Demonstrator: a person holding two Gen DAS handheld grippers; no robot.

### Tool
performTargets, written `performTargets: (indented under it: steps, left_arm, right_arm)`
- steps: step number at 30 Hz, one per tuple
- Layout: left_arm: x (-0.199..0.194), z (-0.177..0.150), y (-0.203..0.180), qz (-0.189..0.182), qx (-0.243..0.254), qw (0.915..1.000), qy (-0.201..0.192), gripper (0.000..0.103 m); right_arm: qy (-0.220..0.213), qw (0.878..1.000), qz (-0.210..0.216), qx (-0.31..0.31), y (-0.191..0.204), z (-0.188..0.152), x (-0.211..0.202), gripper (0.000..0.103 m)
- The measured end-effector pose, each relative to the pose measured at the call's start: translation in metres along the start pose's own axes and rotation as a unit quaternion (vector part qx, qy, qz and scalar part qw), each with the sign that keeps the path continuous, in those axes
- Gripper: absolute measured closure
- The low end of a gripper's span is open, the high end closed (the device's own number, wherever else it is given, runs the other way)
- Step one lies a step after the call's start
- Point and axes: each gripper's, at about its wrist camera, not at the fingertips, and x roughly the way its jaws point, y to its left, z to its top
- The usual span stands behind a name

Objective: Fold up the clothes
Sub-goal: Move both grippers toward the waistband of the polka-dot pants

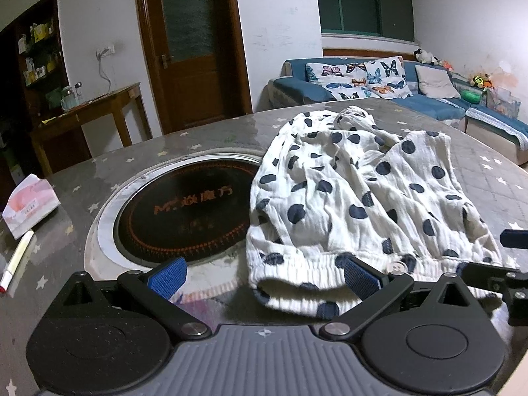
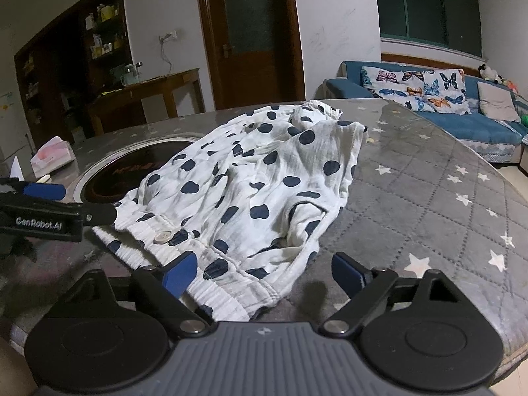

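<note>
White shorts with dark blue dots (image 1: 363,194) lie crumpled on the grey star-patterned table, waistband toward me; they also show in the right wrist view (image 2: 250,191). A white button (image 2: 162,237) sits on the waistband. My left gripper (image 1: 264,279) is open, its blue pads straddling the left end of the waistband, holding nothing. My right gripper (image 2: 264,275) is open around the right end of the waistband. The left gripper also shows at the left edge of the right wrist view (image 2: 46,204).
A round black induction hob (image 1: 184,208) is set in the table (image 2: 429,198), partly under the shorts. A tissue pack (image 1: 29,206) and a pen (image 1: 16,260) lie at the left. A blue sofa (image 1: 429,99), a wooden side table (image 1: 89,115) and a door stand beyond.
</note>
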Motion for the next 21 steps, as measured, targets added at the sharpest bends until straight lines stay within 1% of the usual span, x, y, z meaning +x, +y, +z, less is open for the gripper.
performTargets:
  steps: [4,6,8,11,15,21]
  left_arm:
    - [0.008,0.004,0.002,-0.001,0.002,1.0,0.004,0.0]
    - [0.012,0.006,0.004,-0.002,0.005,1.0,0.006,0.001]
    - [0.017,0.008,0.006,-0.008,0.004,0.9999,0.011,0.001]
    - [0.022,0.01,0.008,-0.01,0.002,0.9998,0.016,0.003]
    - [0.027,0.013,0.01,-0.014,0.001,0.9997,0.02,0.004]
    - [0.036,0.015,0.01,-0.024,0.004,0.9993,0.029,0.014]
  right_arm:
    - [0.007,1.0,0.003,0.005,-0.002,0.001,0.004,0.018]
    - [0.01,1.0,0.003,0.01,-0.004,0.001,0.006,0.019]
    - [0.013,1.0,0.006,0.013,-0.006,0.001,0.007,0.023]
    - [0.014,1.0,0.007,0.014,-0.006,0.003,0.009,0.024]
    - [0.015,1.0,0.009,0.015,-0.006,0.005,0.011,0.025]
    - [0.018,1.0,0.014,0.019,-0.006,0.007,0.015,0.031]
